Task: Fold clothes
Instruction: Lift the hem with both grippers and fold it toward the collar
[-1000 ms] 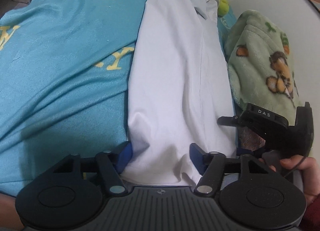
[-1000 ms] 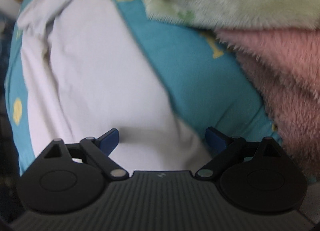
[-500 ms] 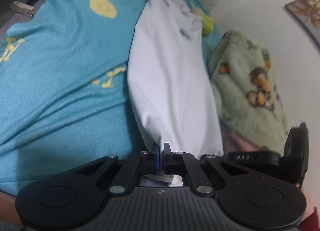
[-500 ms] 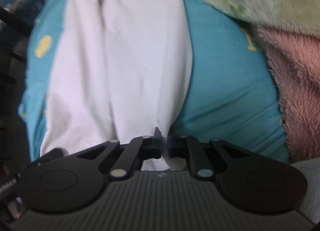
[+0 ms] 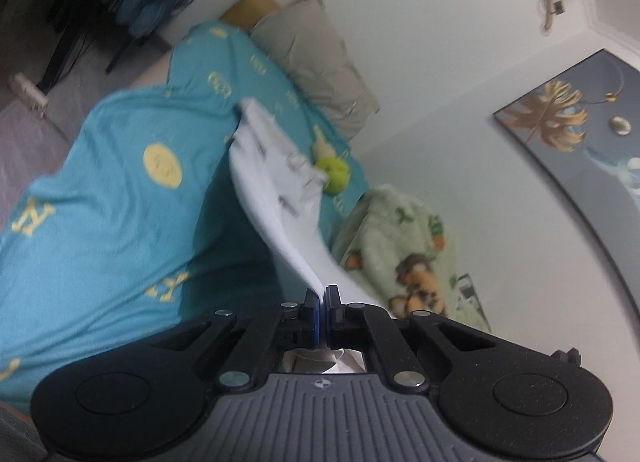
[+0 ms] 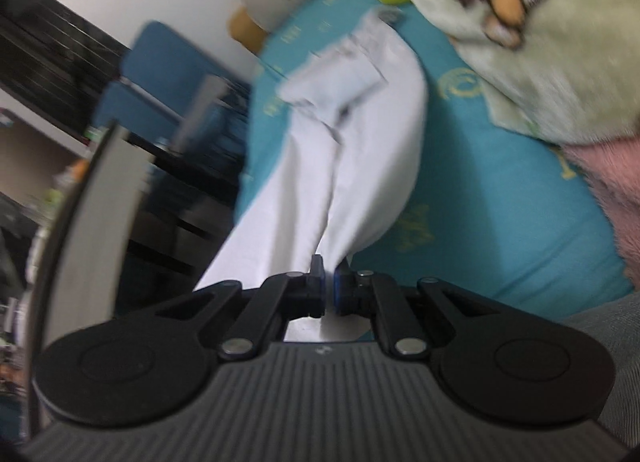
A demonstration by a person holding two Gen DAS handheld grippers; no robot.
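A white garment [image 5: 280, 190] lies lengthwise on a bed with a teal sheet [image 5: 120, 202]. My left gripper [image 5: 321, 296] is shut on the garment's near edge and holds it lifted off the bed. My right gripper [image 6: 329, 274] is shut on the same white garment [image 6: 352, 134] at another point of its near end, also raised. The cloth hangs stretched from both grippers down to its far end, which still rests on the teal sheet [image 6: 500, 198]. Both views are motion-blurred.
A green fleece blanket [image 5: 404, 246] with a bear print lies at the wall side, with a pink blanket [image 6: 608, 190] beside it. A green ball [image 5: 336, 172] and pillows [image 5: 316, 62] are at the bed's far end. A blue chair [image 6: 160, 74] stands beside the bed.
Both grippers closed on the garment's near edge, then rose and tilted up, lifting that end off the sheet. The wall, picture and room now show.
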